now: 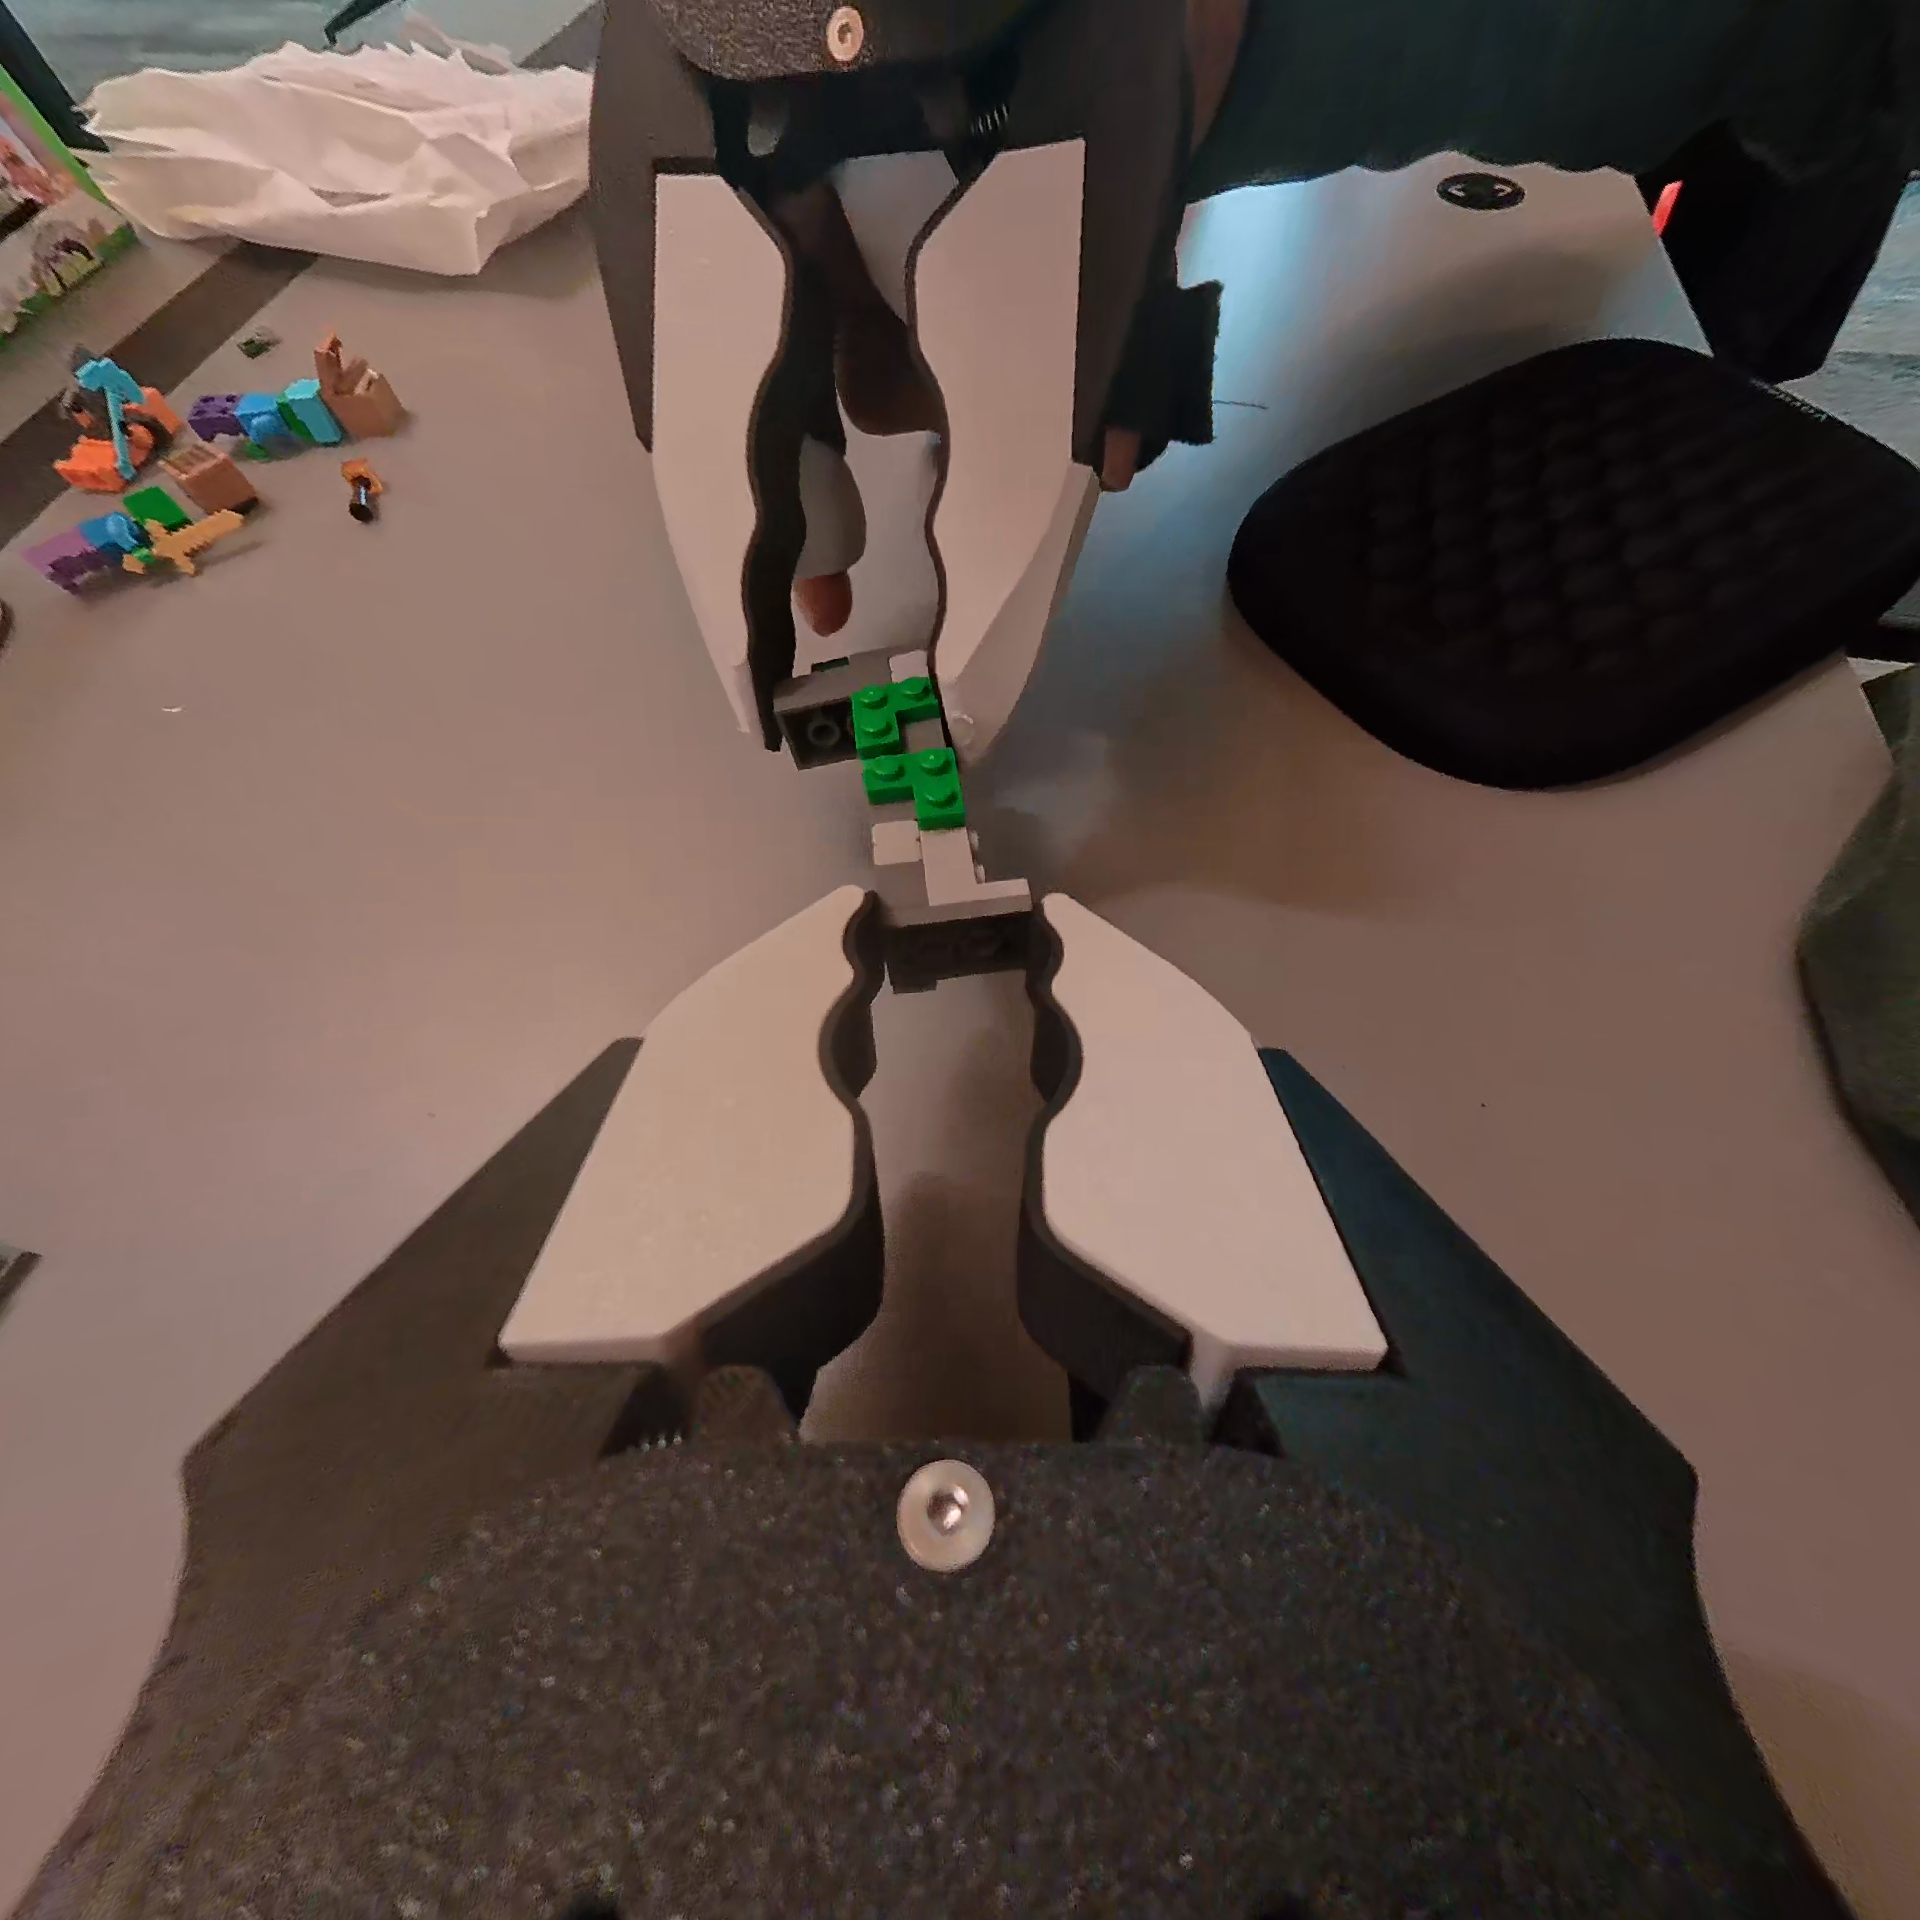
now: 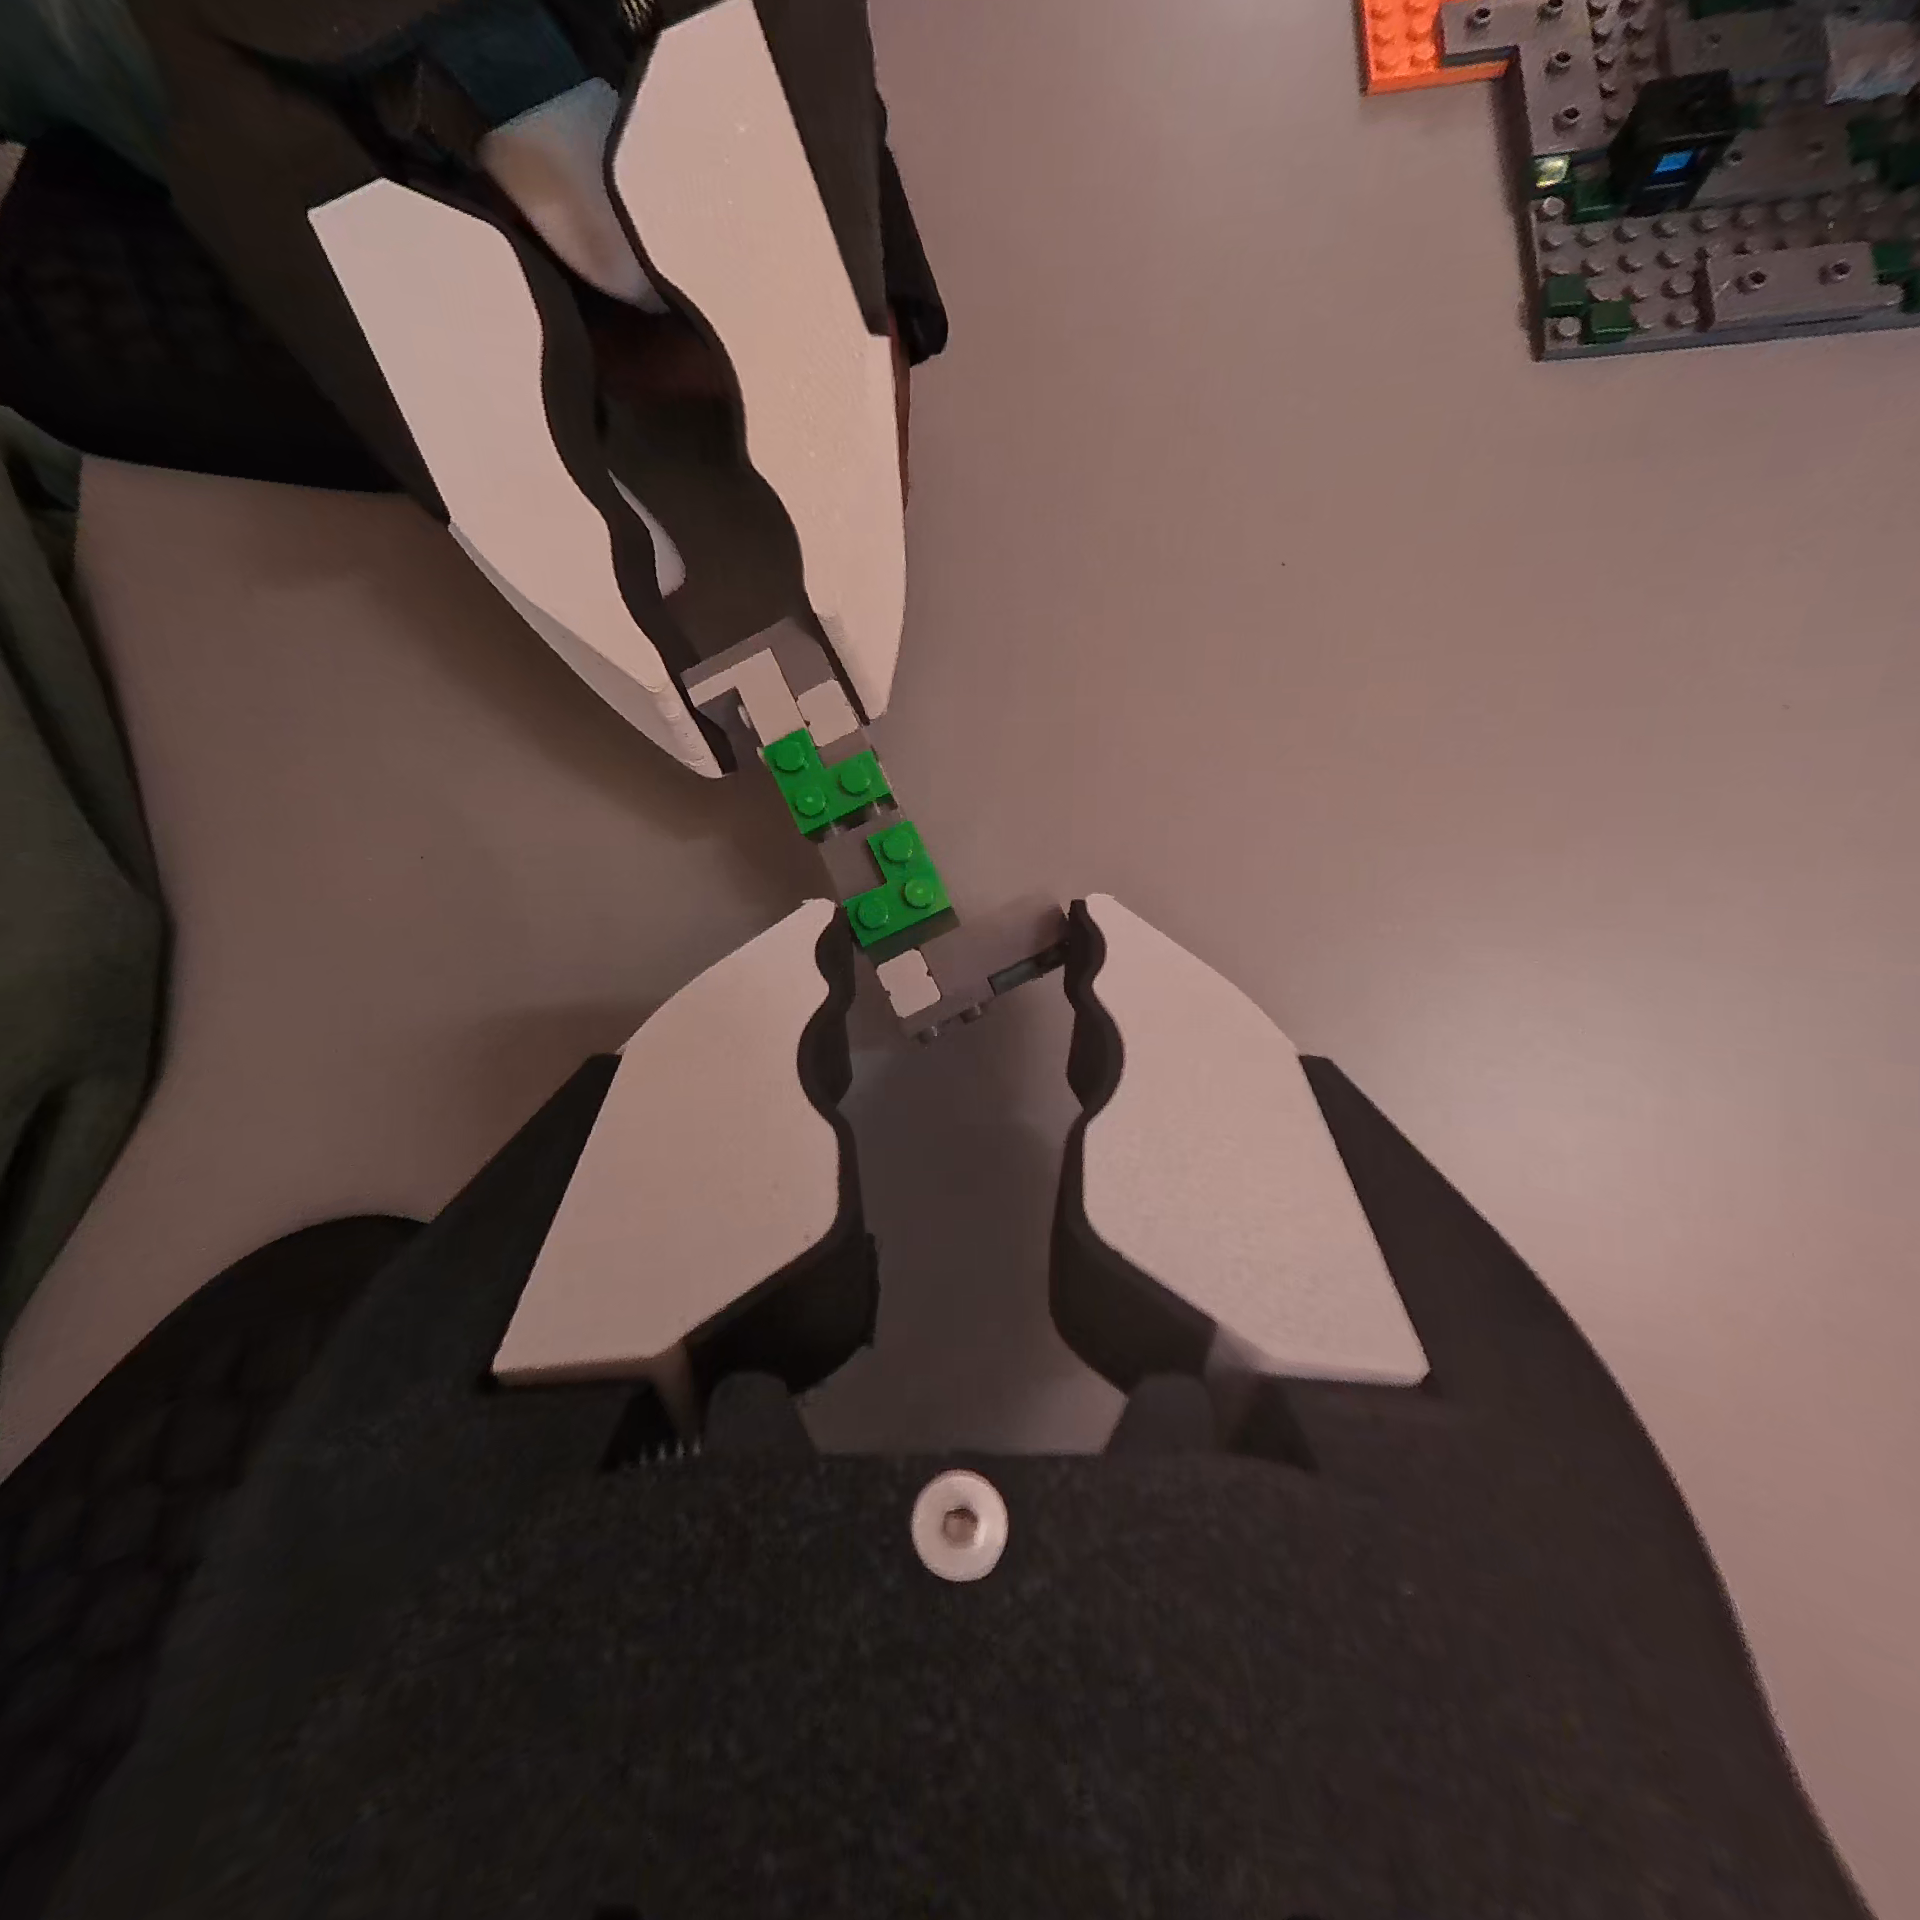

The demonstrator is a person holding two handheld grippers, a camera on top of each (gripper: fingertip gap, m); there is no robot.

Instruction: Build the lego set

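both grippers are gripping the lego strip, its long axis running twelve to six: left gripper clenching the six o'clock end, right gripper the twelve o'clock end.

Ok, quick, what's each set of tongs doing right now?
Left tongs: closed on one end of the grey and green lego strip.
Right tongs: closed on the strip's other end, so both hold it above the table.

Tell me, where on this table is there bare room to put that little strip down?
Bare table lies below the grey baseplate build. Crowded: loose pieces and white paper far left, black cushion right.
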